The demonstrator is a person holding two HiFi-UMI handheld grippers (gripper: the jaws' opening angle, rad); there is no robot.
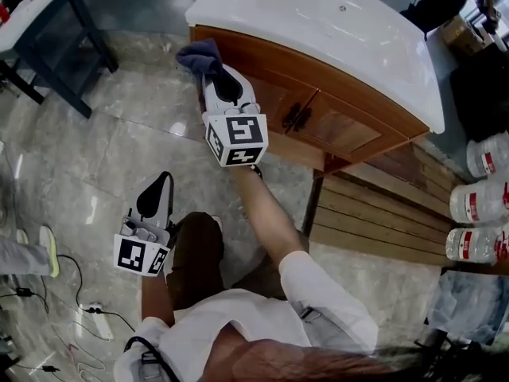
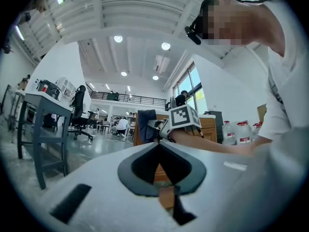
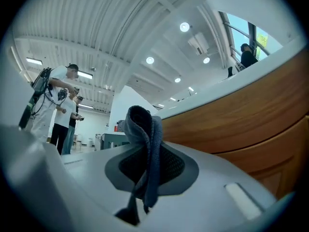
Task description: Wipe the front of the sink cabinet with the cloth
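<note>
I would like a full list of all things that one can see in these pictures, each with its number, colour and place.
sink cabinet: one, brown wood with a white top, upper centre of the head view
cloth: one, dark blue, at the upper left corner of the cabinet front
table: one, dark frame, upper left
wooden slats: one set, brown, low down to the right of the cabinet
water jugs: at least three, clear with red labels, right edge
power strip: one, white, on the floor at lower left
right gripper: one, pale grey, shut on the cloth
left gripper: one, pale grey, shut and empty, held low over the floor
</note>
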